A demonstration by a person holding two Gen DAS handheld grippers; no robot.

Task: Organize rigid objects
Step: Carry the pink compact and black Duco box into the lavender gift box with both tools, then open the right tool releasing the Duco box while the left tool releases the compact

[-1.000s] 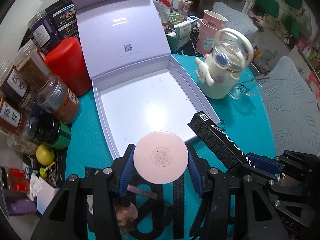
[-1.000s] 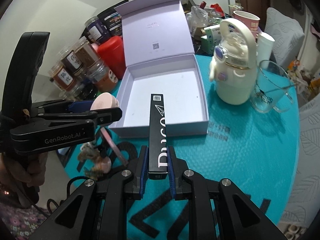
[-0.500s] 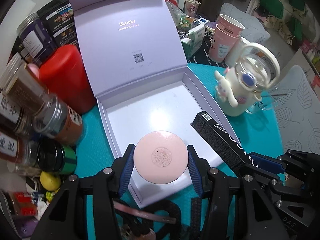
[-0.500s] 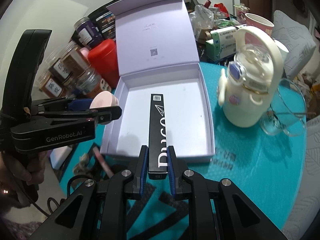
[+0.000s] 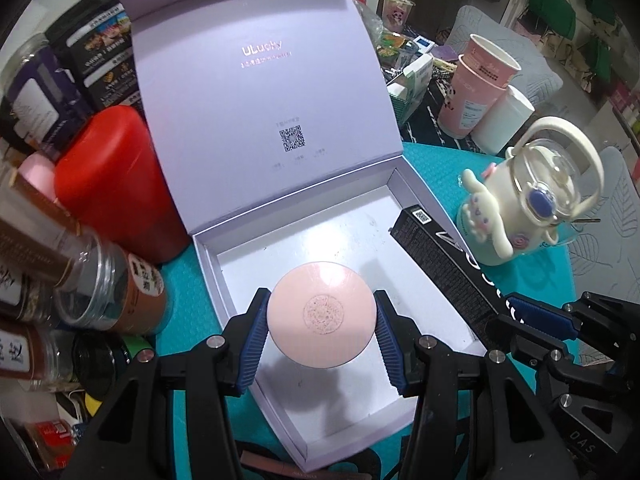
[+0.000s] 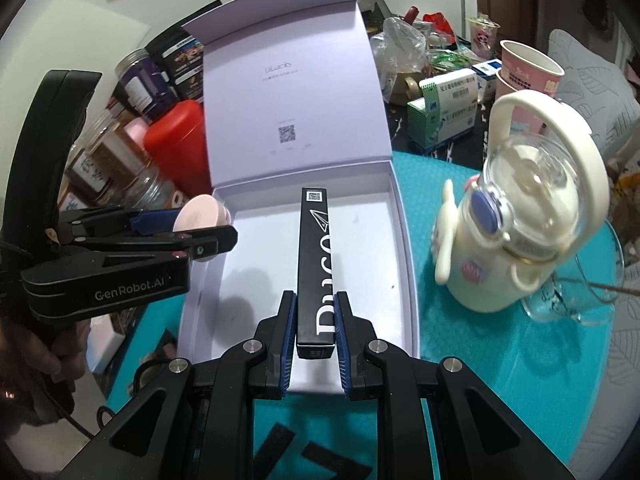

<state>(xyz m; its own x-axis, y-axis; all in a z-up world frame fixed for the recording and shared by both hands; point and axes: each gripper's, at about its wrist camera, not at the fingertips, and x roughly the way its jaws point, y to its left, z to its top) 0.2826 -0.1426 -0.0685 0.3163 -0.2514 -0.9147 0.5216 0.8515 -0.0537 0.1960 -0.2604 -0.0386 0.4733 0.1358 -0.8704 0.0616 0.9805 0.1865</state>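
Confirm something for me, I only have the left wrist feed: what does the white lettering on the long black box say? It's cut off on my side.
Observer: On the right wrist view the long black box reads "Duco", with a paper-plane mark and a QR code toward its far end.
Operator: How is the right gripper holding it?
Observer: The right gripper is clamped on its near end; the box points lengthwise out over the lavender gift box.
Operator: Anything behind the teapot?
Observer: A clear glass mug stands just right of the cream teapot.
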